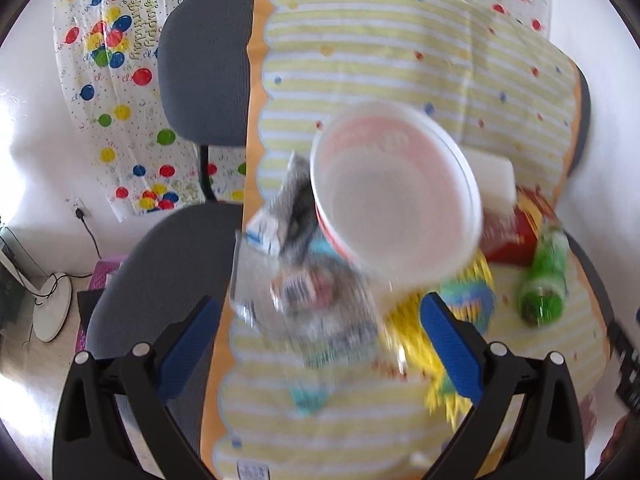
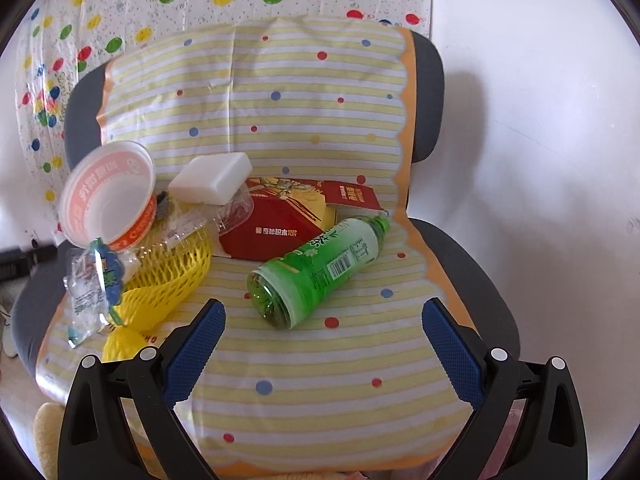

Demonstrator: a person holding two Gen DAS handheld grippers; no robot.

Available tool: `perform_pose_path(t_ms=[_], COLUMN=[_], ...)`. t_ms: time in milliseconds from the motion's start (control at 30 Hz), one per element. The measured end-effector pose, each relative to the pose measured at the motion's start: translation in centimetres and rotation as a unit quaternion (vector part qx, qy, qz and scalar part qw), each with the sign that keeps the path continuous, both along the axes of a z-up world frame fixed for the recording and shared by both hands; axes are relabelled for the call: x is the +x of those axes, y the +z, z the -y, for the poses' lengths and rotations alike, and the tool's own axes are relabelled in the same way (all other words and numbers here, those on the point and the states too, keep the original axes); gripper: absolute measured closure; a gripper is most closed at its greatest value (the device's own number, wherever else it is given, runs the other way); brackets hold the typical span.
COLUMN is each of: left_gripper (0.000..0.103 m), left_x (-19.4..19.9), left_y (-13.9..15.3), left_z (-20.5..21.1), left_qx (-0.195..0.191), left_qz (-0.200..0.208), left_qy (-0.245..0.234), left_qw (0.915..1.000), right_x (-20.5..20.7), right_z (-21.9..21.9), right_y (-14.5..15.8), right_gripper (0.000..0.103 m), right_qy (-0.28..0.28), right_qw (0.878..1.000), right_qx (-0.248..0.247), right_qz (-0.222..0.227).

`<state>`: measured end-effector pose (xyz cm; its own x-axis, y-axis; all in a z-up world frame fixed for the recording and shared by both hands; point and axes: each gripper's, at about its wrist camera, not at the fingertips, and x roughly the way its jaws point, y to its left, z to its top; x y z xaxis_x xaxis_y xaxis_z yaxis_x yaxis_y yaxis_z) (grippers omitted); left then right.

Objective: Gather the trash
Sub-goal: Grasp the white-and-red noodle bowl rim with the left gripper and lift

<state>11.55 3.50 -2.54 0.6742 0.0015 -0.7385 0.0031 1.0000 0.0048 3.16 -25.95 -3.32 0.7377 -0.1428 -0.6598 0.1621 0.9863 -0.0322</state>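
A green plastic bottle [image 2: 320,272] with a pale label lies on its side on the striped cloth [image 2: 320,380] covering the chair seat, just beyond the right gripper [image 2: 323,334], whose jaws gape wide. The left gripper [image 1: 320,332], equally wide, hovers over a blurred white cup [image 1: 396,188] and clear wrappers [image 1: 304,296].

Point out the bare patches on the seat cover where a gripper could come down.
Free: the striped cover between the green bottle and the front edge, and the strip right of the bottle. Crowded: the left side, where cup, clear wrappers and yellow net pile up, and the back, with white block and red box.
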Motion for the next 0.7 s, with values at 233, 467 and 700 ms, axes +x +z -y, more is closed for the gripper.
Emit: perform_pose_path(t_ms=[233,467,700], left_gripper=[0.010,0.056,0.099], left_x=[5.8,9.4,10.1], left_y=[0.0,-0.7,-1.0], left_z=[-1.1,-1.2,-2.3], left_qx=[-0.030,-0.049,-0.081], left_qz=[-0.002,-0.011,-0.007], left_qy=[0.015,0.004,0.010], left_qw=[0.9994,0.9987,0.9967], right_x=[2.8,4.1,4.1], right_z=[-0.2,0.5,0.6], right_y=[-1.2,-1.1,-1.4], right_gripper=[0.007,0.013,0.037], right_qy=[-0.005,0.009,0.007], right_qw=[0.999,1.000,0.999], right_qx=[-0.015,-0.008,-0.002], right_qz=[-0.028,-0.026,-0.037])
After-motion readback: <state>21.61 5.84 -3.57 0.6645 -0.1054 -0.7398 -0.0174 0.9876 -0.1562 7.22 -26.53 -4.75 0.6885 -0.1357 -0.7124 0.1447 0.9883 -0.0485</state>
